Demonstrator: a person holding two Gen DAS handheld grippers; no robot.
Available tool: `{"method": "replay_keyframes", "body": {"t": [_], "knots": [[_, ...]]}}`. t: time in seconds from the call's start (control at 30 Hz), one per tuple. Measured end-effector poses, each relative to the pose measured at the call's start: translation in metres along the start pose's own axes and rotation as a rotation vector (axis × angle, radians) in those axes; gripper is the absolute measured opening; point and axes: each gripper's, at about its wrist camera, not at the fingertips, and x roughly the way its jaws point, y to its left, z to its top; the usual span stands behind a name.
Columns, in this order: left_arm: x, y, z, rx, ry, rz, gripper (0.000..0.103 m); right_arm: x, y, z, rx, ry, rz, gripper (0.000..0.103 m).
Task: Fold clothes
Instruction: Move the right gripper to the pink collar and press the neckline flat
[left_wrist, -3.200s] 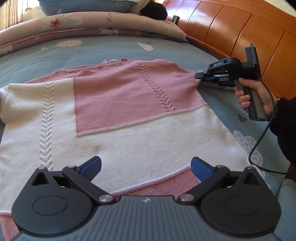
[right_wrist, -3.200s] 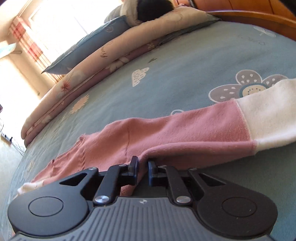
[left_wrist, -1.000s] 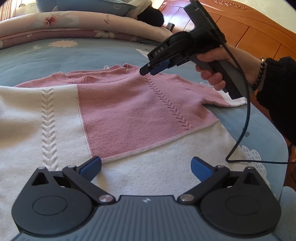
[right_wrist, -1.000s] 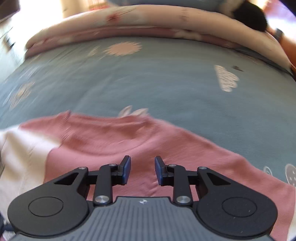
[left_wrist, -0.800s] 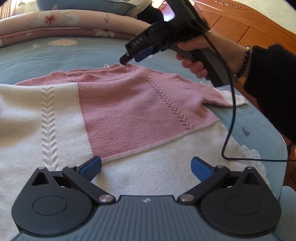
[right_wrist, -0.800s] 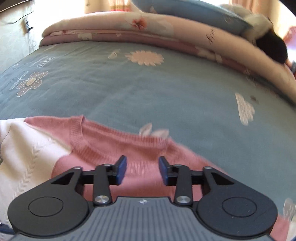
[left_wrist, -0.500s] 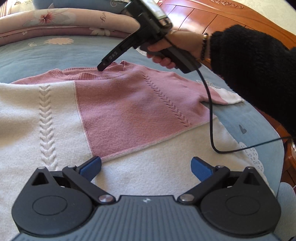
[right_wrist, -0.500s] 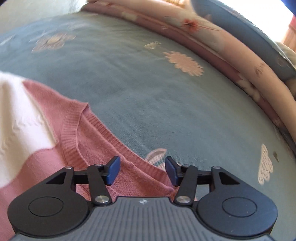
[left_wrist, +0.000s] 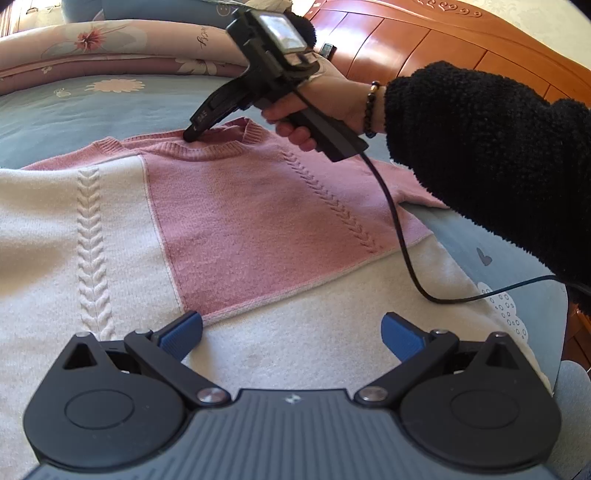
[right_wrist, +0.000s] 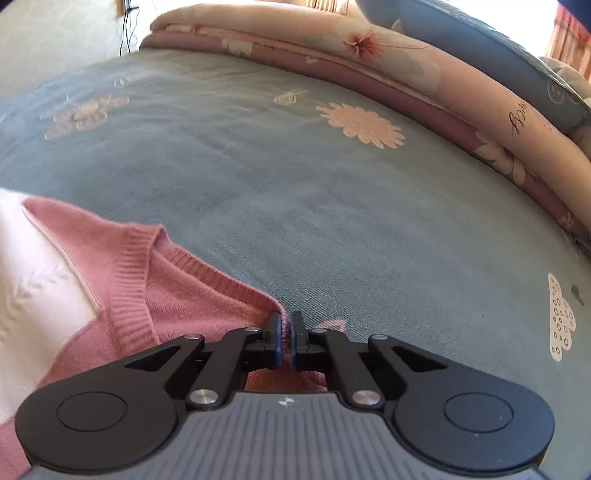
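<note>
1. Since a second ago, the right gripper (right_wrist: 283, 332) has been carried from above the sweater's (left_wrist: 258, 221) chest to the back edge of its ribbed neckline (right_wrist: 129, 280), and its jaws have been brought together
2. Pink knit at that neckline edge is pinched between the clenched right fingers (right_wrist: 274, 334)
3. In the left wrist view, the right gripper (left_wrist: 192, 134) is seen tip-down on the collar, held by a hand (left_wrist: 314, 107) in a black fleece sleeve (left_wrist: 480, 158)
4. The left gripper (left_wrist: 291, 332) is held released, jaws wide apart, over the cream lower part of the sweater, with nothing gripped
5. The sweater is spread flat on the blue bedsheet (right_wrist: 295, 177), front up
</note>
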Motion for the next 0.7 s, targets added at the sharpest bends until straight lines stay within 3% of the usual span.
{"method": "replay_keyframes", "body": {"t": [0.07, 0.17, 0.37, 0.53, 0.63, 0.7], "knots": [[-0.002, 0.001, 0.001, -0.007, -0.001, -0.001, 0.102, -0.004, 0.0, 0.003, -0.002, -0.005, -0.023, 0.02], [-0.007, 0.0, 0.004, -0.012, -0.013, 0.0, 0.102, -0.019, 0.0, 0.011, 0.002, -0.036, -0.05, 0.032], [-0.015, 0.006, 0.01, -0.015, -0.035, 0.033, 0.102, -0.027, 0.033, 0.036, -0.014, -0.099, 0.123, 0.058], [-0.015, 0.012, 0.011, -0.012, -0.018, 0.036, 0.102, 0.008, 0.068, 0.05, -0.11, -0.072, 0.145, 0.059], [-0.016, 0.016, 0.012, -0.016, -0.022, 0.034, 0.102, 0.028, 0.069, 0.047, -0.108, -0.031, 0.169, 0.06], [-0.017, 0.018, 0.013, -0.025, -0.026, 0.029, 0.102, 0.027, 0.066, 0.046, -0.06, -0.027, 0.253, 0.033]]}}
